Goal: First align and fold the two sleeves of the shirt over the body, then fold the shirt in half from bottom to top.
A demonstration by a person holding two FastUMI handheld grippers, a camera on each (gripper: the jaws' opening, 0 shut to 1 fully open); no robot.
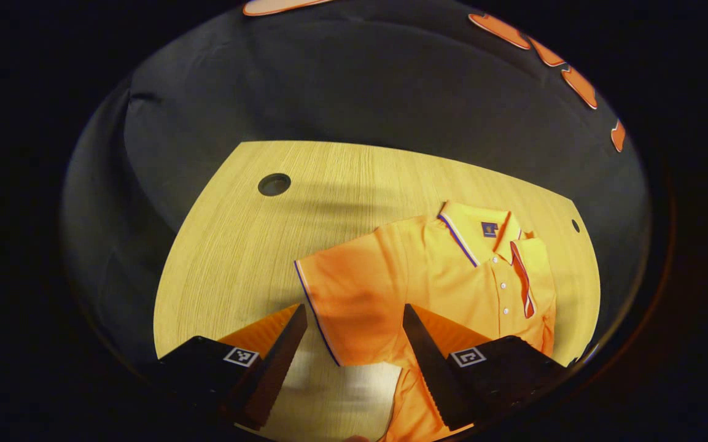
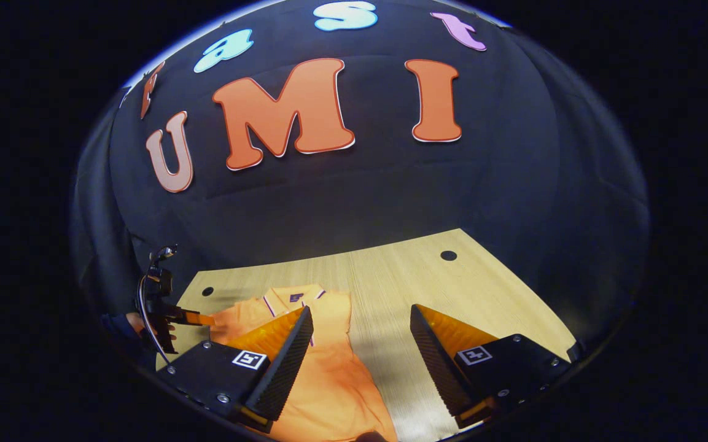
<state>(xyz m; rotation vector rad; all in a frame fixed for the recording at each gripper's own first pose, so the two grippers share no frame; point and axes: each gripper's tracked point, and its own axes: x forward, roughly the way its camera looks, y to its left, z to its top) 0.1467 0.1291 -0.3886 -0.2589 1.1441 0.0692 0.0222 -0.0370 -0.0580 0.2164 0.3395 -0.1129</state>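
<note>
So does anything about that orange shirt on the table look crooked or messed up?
Nothing is damaged. The orange shirt lies flat on the wooden table, collar up, but looks lopsided: one sleeve sticks straight out, while the opposite side seems already folded over the body. Both grippers are open above it.

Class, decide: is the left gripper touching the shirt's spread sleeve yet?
Cannot tell. In the left gripper view the open left gripper frames the sleeve, but no plain contact or gap shows.

Bare table (image 2: 452, 288) beside shirt (image 2: 329, 374); open room above
</note>
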